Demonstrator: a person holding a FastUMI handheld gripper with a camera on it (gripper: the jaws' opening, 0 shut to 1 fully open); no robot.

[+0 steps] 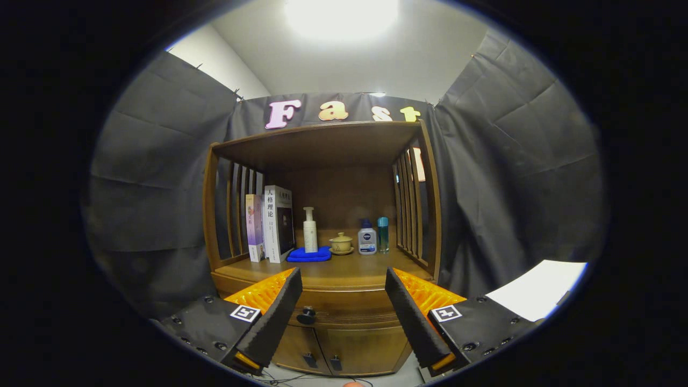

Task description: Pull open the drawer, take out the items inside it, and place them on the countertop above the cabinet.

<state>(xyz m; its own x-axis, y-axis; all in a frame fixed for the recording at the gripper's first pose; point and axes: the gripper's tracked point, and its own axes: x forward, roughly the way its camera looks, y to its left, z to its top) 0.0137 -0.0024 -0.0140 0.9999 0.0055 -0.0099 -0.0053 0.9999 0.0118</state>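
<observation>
The gripper (342,282) has its two fingers spread wide apart, and nothing is held between them. It hangs in the air in front of a brown wooden cabinet (322,301).

The drawer (344,314) sits just under the countertop (344,271), and it is closed. Its small dark round knob (307,315) is ahead of the fingers, in the gap between them but closer to the left finger. The fingers are not touching the knob or the drawer. What is inside the drawer cannot be seen.

Below the drawer are two cabinet doors (338,349), side by side, each with a little dark handle.

The countertop lies beyond the fingers, above the drawer. It has a wooden roof over it and wooden bars on both sides. Many things stand at the back of it. Beyond the left finger are two books (269,224) standing upright, touching each other. Next to them is a folded blue cloth (309,254) with a tall white pump bottle (310,231) standing on it. Near the cloth is a small yellow cup with a lid (341,243) on a saucer. Beyond the right finger are a small white bottle with a blue cap (367,237) and, just beside it, a thin blue-green bottle (382,234).

The front part of the countertop is bare wood.
</observation>
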